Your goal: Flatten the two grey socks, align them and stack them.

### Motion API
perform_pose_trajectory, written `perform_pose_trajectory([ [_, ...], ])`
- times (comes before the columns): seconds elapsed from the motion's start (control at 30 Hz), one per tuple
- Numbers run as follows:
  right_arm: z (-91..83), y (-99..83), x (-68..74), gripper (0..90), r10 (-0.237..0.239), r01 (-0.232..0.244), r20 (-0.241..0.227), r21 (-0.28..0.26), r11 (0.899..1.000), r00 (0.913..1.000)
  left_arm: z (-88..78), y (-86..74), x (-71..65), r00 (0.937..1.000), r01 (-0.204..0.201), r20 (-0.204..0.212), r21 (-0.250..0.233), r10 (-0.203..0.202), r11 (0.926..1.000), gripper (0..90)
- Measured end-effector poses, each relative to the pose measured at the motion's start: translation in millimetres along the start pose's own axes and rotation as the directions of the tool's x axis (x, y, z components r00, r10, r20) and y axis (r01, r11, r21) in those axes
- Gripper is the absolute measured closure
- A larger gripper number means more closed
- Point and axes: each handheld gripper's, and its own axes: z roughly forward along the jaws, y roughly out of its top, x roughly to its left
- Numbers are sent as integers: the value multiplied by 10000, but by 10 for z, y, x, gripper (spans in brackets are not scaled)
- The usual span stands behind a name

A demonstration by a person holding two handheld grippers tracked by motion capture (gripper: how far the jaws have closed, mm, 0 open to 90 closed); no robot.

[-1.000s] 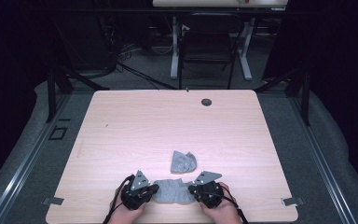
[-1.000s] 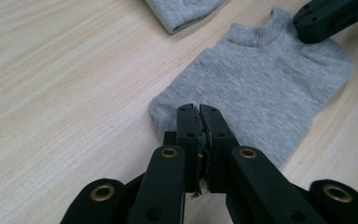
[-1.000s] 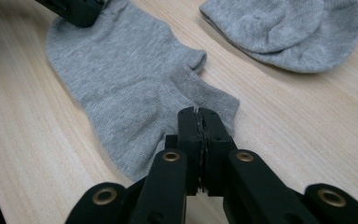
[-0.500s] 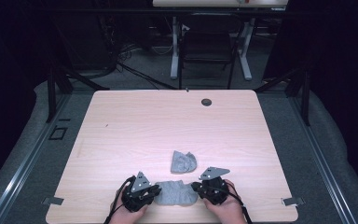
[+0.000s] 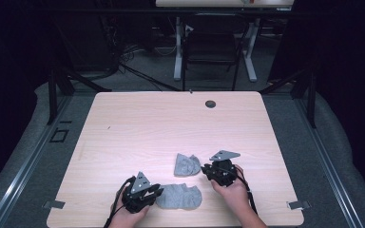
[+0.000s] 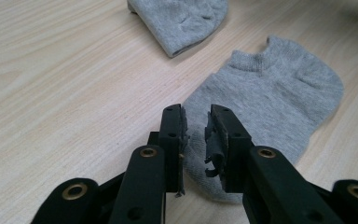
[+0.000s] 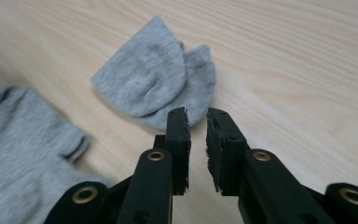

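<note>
1. Fingers (image 6: pixel 172 135) of the left gripper (image 5: pixel 158 192) stand narrowly apart, just opened, over the flat sock's (image 5: pixel 180 196) toe edge, no longer pinching it.
2. Right gripper (image 5: pixel 204 168) jaws, likewise just opened and narrow, hold nothing beside the folded sock (image 5: pixel 186 164).
3. Both socks are plain grey ankle socks, lying near the table's (image 5: pixel 138 123) front edge.

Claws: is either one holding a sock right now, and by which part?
Neither. The left claw has just been opening, its jaws parted over the flat sock's edge. The right claw has just been opening too, nothing between its jaws, near the folded sock.
</note>
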Motion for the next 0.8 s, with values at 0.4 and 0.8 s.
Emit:
perform_pose_trajectory([
  [0.4, 231, 95, 67, 878, -796, 792, 436, 103, 9968, 9959, -3, 12, 30, 10000, -36, -12, -107, 36, 9999, 724],
  [0.8, 363, 52, 126, 900, -1312, 1300, 187, 559, 9899, 9912, -3, 16, 43, 10000, 68, -46, -153, -69, 9999, 728],
])
